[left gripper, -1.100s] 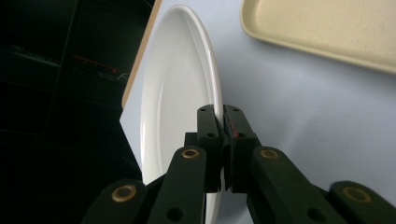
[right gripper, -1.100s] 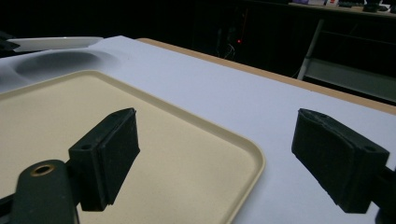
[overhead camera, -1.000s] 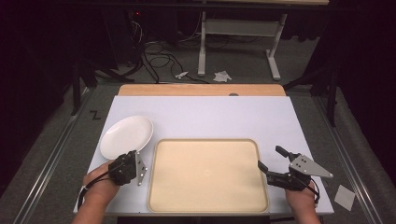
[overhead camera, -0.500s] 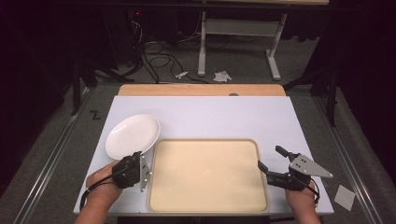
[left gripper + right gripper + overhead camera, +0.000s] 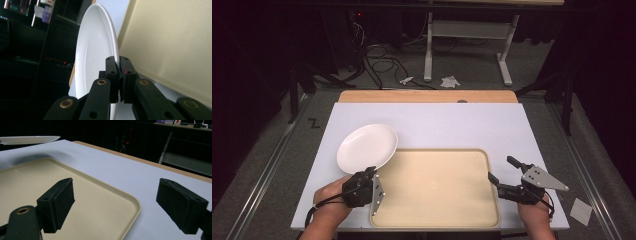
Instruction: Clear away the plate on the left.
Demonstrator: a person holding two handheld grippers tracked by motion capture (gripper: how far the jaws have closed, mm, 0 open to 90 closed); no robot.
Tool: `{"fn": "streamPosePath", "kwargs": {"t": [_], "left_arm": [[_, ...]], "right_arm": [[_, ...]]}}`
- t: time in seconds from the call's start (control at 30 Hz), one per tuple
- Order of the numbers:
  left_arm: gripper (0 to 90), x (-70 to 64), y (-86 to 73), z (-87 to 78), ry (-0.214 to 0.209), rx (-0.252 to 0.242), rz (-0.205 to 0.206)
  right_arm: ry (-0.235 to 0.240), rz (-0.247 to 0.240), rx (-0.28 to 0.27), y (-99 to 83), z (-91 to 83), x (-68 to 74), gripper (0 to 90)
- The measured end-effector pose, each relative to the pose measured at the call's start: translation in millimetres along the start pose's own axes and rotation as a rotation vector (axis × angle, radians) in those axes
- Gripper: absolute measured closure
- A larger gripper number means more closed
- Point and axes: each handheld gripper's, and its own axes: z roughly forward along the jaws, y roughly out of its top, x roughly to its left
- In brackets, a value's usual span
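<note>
A white plate (image 5: 367, 147) hangs above the table at the left, its right edge over the top-left corner of the cream tray (image 5: 437, 187). My left gripper (image 5: 371, 174) is shut on the plate's near rim; the left gripper view shows the plate (image 5: 96, 52) edge-on, pinched between the two pads (image 5: 119, 75). My right gripper (image 5: 503, 170) rests open at the tray's right edge. In the right gripper view its jaws (image 5: 122, 202) stand wide apart over the tray's corner (image 5: 75, 202) with nothing between them, and the plate (image 5: 28, 139) shows far left.
The white table top (image 5: 452, 125) lies bare behind the tray, with a wooden strip (image 5: 427, 96) along its far edge. On the floor beyond are cables (image 5: 377, 60), a desk frame (image 5: 467, 45) and paper scraps (image 5: 450, 81).
My left gripper has carried the plate up and to the right, so its edge now overlaps the tray's corner. The right gripper has not moved.
</note>
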Motion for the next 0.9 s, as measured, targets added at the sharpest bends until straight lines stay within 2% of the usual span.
{"fn": "streamPosePath", "kwargs": {"t": [0.23, 0.37, 0.57, 0.7, 0.9], "left_arm": [[86.9, -7.4, 17.5, -7.6, -0.017, -0.048, 0.041], [87.0, -14.3, 29.5, -12.2, -0.029, -0.1, 0.052], [87.0, -26.6, 48.6, -19.1, -0.051, -0.161, 0.111], [87.0, -35.1, 59.8, -22.6, -0.062, -0.203, 0.13], [87.0, -46.1, 74.4, -24.1, -0.079, -0.239, 0.175]], "right_arm": [[0.003, -0.002, -0.002, 0.1, 0.0, 0.1, 15.7], [0.001, 0.001, -0.002, 0.1, -0.1, -0.4, 15.7], [0.005, -0.004, -0.005, 0.6, 0.0, 0.3, 15.7], [0.002, -0.007, -0.001, 0.4, 0.3, 0.4, 15.7], [0.004, -0.003, -0.001, 0.3, -0.1, 0.7, 15.7]]}}
